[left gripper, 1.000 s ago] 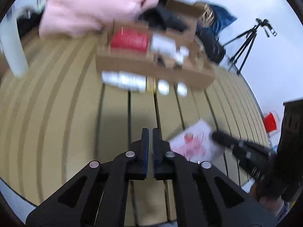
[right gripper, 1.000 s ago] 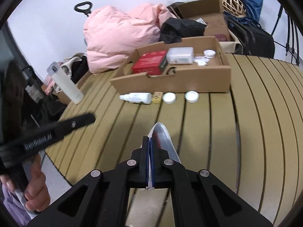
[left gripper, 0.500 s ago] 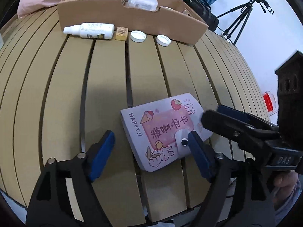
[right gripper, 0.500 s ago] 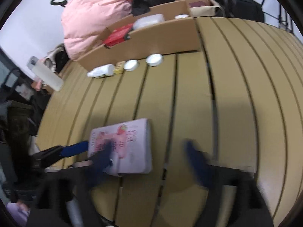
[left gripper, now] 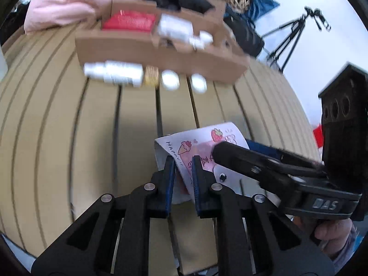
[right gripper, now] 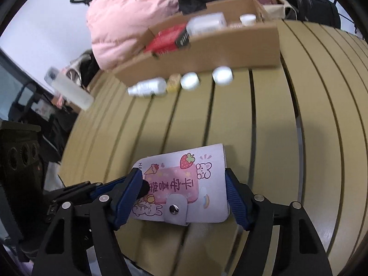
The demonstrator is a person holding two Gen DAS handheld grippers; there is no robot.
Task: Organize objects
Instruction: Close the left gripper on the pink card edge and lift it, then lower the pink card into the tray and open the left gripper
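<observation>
Bright, even indoor light with soft shadows across the tan slatted wooden table [right gripper: 264, 124]. Both fisheye views bend the slats and darken at the corners. The far brown cardboard box [left gripper: 161, 53] and small white bottles [right gripper: 149, 88] are smeared by motion blur.

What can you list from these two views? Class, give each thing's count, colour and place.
Card holder: one, white and pink, near table edge.
Table: one, tan, slatted.
Cardboard box: one, brown, far side of table.
Red packet: one, in box.
Bottle: one, white, lying in front of box.
Yellow block: one, beside bottle.
Round lids: two, white, in front of box.
Jacket: one, pink, behind box.
Tripod: one, black, background.
Left gripper: black, blue pads, closing on holder's corner.
Right gripper: black, blue pads, open around holder.
</observation>
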